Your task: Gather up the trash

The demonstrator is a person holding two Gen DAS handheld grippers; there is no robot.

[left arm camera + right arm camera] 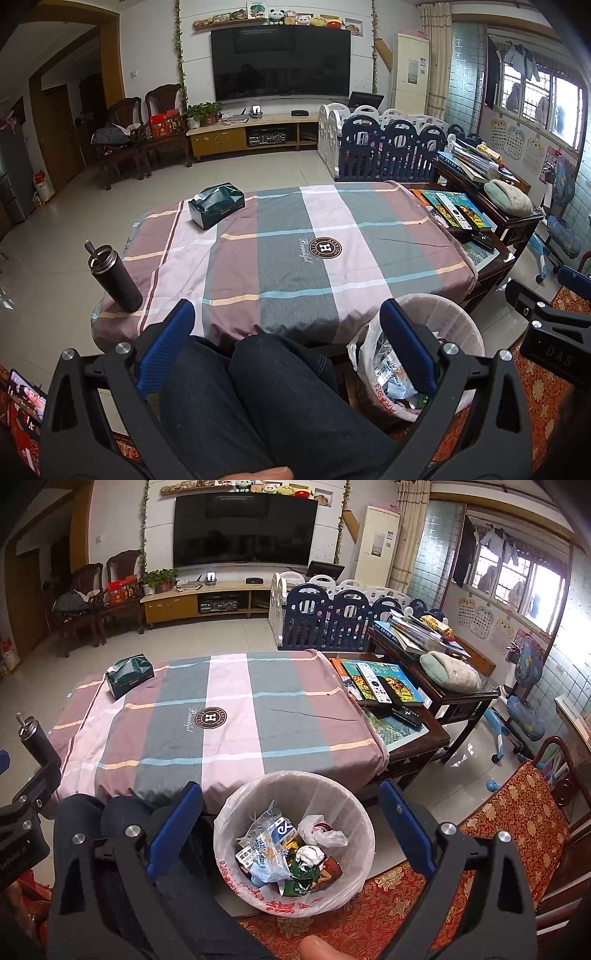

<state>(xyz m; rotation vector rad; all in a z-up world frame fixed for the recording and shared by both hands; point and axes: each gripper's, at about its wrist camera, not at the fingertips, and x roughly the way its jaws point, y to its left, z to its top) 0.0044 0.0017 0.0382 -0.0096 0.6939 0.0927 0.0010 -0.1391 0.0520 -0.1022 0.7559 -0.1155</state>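
A round bin lined with a white plastic bag stands on the floor by the table's near right corner; it also shows in the left wrist view. It holds several wrappers, crumpled paper and packets. My right gripper is open and empty, held above the bin with the bin between its blue pads. My left gripper is open and empty above the person's dark-trousered knees, left of the bin.
The table under a checked cloth carries a green tissue box at its far left and a black flask at its near left. A dark side table with books and remotes stands to the right. A red patterned chair seat is at right.
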